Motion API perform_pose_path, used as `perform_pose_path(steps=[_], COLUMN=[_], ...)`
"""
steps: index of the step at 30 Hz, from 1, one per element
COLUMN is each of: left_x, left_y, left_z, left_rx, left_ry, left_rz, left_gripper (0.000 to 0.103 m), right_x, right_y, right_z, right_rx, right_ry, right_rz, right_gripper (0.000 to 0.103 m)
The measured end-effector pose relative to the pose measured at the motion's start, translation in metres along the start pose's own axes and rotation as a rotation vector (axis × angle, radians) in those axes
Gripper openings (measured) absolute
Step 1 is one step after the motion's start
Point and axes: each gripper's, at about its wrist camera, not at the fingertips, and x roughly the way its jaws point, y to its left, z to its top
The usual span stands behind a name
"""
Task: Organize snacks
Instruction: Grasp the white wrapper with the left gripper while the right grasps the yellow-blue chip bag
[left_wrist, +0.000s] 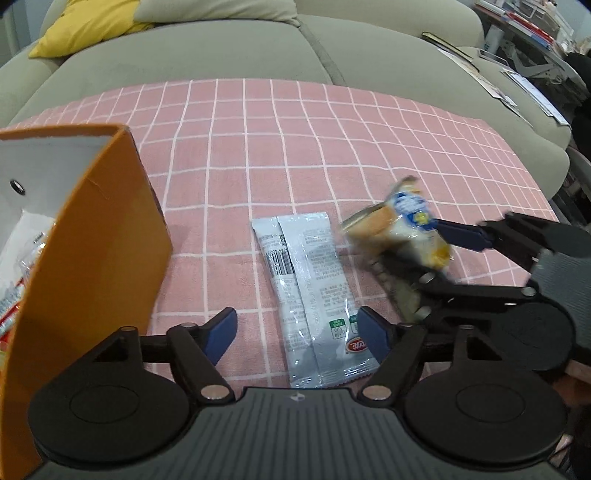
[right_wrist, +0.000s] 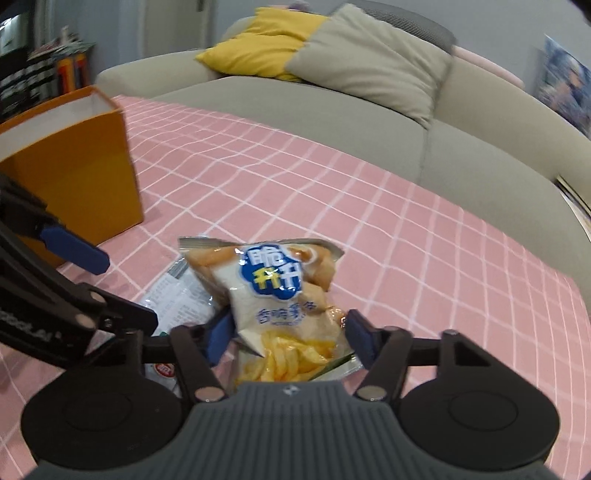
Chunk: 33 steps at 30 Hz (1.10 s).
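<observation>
While the left gripper (left_wrist: 297, 330) stands wide over the grey sachet (left_wrist: 312, 291), the right gripper (right_wrist: 286, 338) clamps the chip bag (right_wrist: 275, 295), presumably bound for the orange box (right_wrist: 79, 162).

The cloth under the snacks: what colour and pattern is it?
Pink cloth with a white grid; clearest in the left wrist view.

We are seeing the paper bag (left_wrist: 92, 236) standing left of the flat packet (left_wrist: 314, 295), with the chips bag (right_wrist: 280, 295) lying right of it, all on the tabletop (left_wrist: 295, 147).
</observation>
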Motion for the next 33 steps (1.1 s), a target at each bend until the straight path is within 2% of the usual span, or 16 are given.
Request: perform_pose_path(steps=[4, 9, 11, 13, 15, 19, 21, 23, 26, 28, 29, 30, 32, 33], left_x=[0.011, 0.024, 0.024, 0.024, 0.023, 0.018, 0.015, 0.012, 0.007, 0.002, 0.001, 0.001, 0.003, 0.004], left_y=[-0.005, -0.006, -0.011, -0.013, -0.014, -0.018, -0.014, -0.01, -0.004, -0.002, -0.002, -0.003, -0.005, -0.007], left_z=[-0.001, -0.003, -0.004, -0.004, -0.003, -0.005, -0.007, -0.01, -0.013, -0.016, -0.015, -0.014, -0.009, -0.007], left_rx=[-0.011, -0.022, 0.005, 0.022, 0.036, 0.074, 0.067, 0.073, 0.062, 0.045, 0.033, 0.021, -0.006, -0.019], left_ry=[0.014, 0.037, 0.017, 0.013, 0.012, 0.02, 0.03, 0.04, 0.038, 0.026, 0.02, 0.017, 0.014, 0.014], left_rz=[0.02, 0.038, 0.055, 0.048, 0.024, 0.017, 0.009, 0.002, -0.008, -0.017, -0.015, -0.014, -0.009, -0.004], left_gripper=[0.088, 0.088, 0.087, 0.079, 0.055, 0.039, 0.019, 0.011, 0.01, 0.013, 0.029, 0.053, 0.082, 0.084], right_x=[-0.008, -0.016, -0.018, -0.021, -0.025, -0.036, -0.041, -0.047, -0.054, -0.055, -0.055, -0.055, -0.052, -0.05], right_y=[-0.002, -0.006, -0.006, -0.005, -0.003, 0.003, 0.007, 0.011, 0.019, 0.02, 0.019, 0.017, 0.011, 0.008], right_z=[-0.005, -0.012, -0.013, -0.015, -0.016, -0.02, -0.023, -0.027, -0.032, -0.033, -0.032, -0.031, -0.027, -0.026], right_rx=[0.063, 0.13, 0.145, 0.155, 0.167, 0.21, 0.235, 0.251, 0.248, 0.235, 0.23, 0.228, 0.225, 0.221], right_ry=[0.011, 0.015, 0.016, 0.021, 0.027, 0.041, 0.044, 0.047, 0.047, 0.05, 0.053, 0.056, 0.065, 0.078], right_rz=[-0.054, -0.06, -0.063, -0.068, -0.075, -0.089, -0.088, -0.089, -0.103, -0.128, -0.144, -0.159, -0.192, -0.201], right_gripper=[0.041, 0.039, 0.039, 0.038, 0.038, 0.038, 0.038, 0.038, 0.038, 0.038, 0.038, 0.038, 0.038, 0.038])
